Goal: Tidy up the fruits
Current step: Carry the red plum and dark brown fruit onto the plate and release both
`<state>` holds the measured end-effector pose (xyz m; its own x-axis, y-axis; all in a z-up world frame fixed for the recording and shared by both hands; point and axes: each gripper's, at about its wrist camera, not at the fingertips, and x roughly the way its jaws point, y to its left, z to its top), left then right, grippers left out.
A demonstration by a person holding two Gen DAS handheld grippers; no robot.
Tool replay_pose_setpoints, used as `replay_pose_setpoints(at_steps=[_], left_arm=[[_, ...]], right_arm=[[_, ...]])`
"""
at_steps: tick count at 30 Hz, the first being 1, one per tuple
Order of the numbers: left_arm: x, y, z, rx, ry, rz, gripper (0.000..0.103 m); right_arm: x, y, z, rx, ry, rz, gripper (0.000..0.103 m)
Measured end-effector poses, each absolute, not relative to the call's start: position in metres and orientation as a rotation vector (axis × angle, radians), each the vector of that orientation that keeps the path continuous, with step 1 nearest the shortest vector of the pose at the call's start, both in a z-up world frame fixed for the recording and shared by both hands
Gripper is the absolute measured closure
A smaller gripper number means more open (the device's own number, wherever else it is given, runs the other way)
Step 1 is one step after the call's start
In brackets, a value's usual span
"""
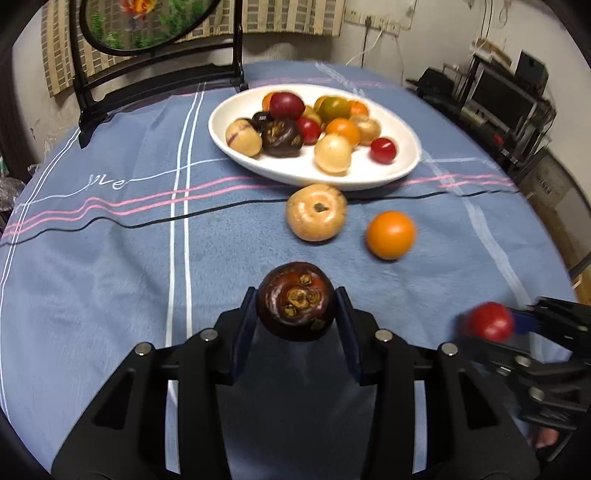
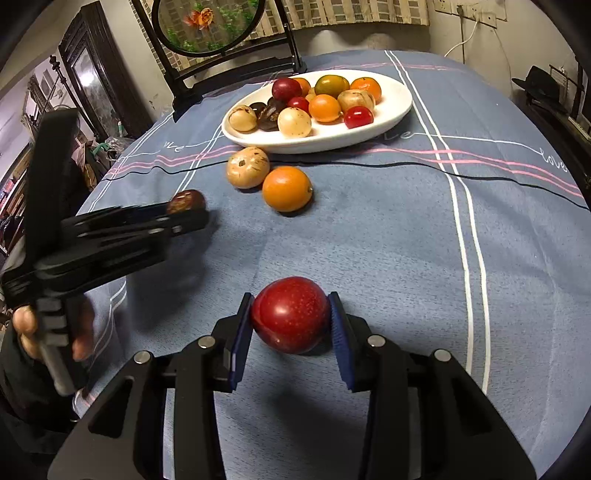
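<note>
My left gripper is shut on a dark brown round fruit, its blue pads against both sides; in the right wrist view the same fruit shows at that gripper's tip. My right gripper is shut on a red fruit low over the blue cloth; the left wrist view shows this fruit at the right edge. A tan fruit and an orange lie loose on the cloth in front of a white oval plate holding several mixed fruits.
A blue striped tablecloth covers the round table. A round decorative panel on a black stand rises behind the plate. Dark shelving stands off the table's right side. A hand grips the left tool's handle.
</note>
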<state>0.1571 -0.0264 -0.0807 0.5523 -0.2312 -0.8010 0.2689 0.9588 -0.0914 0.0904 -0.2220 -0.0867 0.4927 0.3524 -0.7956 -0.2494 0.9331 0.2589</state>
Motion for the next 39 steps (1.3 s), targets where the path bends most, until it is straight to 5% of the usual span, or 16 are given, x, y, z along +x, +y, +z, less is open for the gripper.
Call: replay_pose_setpoints(at_steps=[10,19,27,39], left_arm=[[0.121,-0.021,-0.048,0.002,0.894,-0.366,0.061],[0.192,-0.029,-0.016,0.039,0.882,-0.357,0.06],[0.294,-0.048,-0.041,-0.005,0.982,-0.331,0.06],[0.325,-0.055,-0.069,0.008,1.031,-0.327,0.06]], right_arm=[[0.095,-0.218,-0.068,0.107,0.951,0.375,0.063],[0.155,-0.23,-0.025,0.037,0.903,0.395,0.063],[0.249,-0.22,-0.046,0.03,0.966,0.407,0.063],[0.277,-0.204,-0.071,-0.03,0.99,0.414,0.063]])
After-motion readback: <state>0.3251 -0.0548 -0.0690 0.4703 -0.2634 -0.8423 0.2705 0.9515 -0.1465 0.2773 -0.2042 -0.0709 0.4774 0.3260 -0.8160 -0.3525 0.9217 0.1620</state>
